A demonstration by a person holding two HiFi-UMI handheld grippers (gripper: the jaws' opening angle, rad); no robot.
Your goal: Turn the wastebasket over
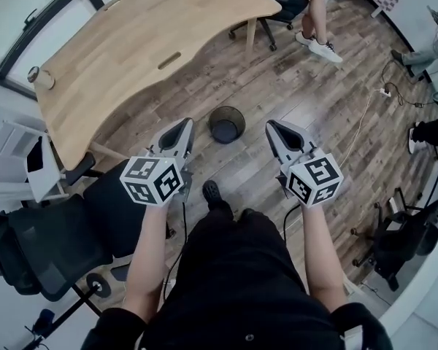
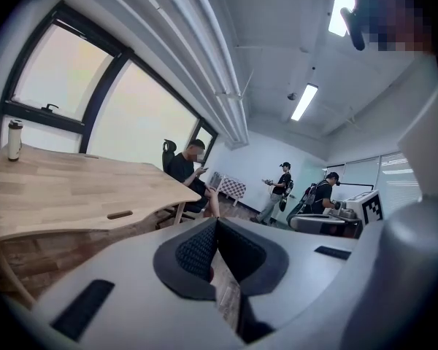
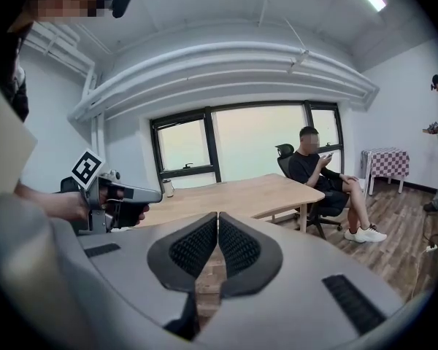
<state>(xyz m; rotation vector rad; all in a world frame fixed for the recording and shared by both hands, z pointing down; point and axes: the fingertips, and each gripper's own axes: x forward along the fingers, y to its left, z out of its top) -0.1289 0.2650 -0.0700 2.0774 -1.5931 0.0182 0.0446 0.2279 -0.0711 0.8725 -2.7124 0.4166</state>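
Nearest, two grey tongs are counted, each with a marker cube, held out side by side ahead of the holder's dark-clad legs. These are the left tongs [image 1: 185, 127] and the right tongs [image 1: 271, 127]. Both are seen closed, pads pressed together, with nothing gripped. This is judged to suit an approach, since no hold has been taken yet.

Just beyond and between the two tips, one black round mesh wastebasket [image 1: 227, 124] is found on the brown wood-plank floor [image 1: 306, 108]. It stands upright with its mouth upward and is touched by neither tongs. The turning over is therefore judged not yet begun. The tongs seem to be spread so that the rim can be met from both sides.

Farther off, one light wooden table [image 1: 131, 49] with a curved edge is seen, well apart from the basket. One pale lidded tumbler [image 1: 40, 76] is kept at its window-side corner. Beyond the table's far end, one seated person [image 1: 315, 20] is shown.
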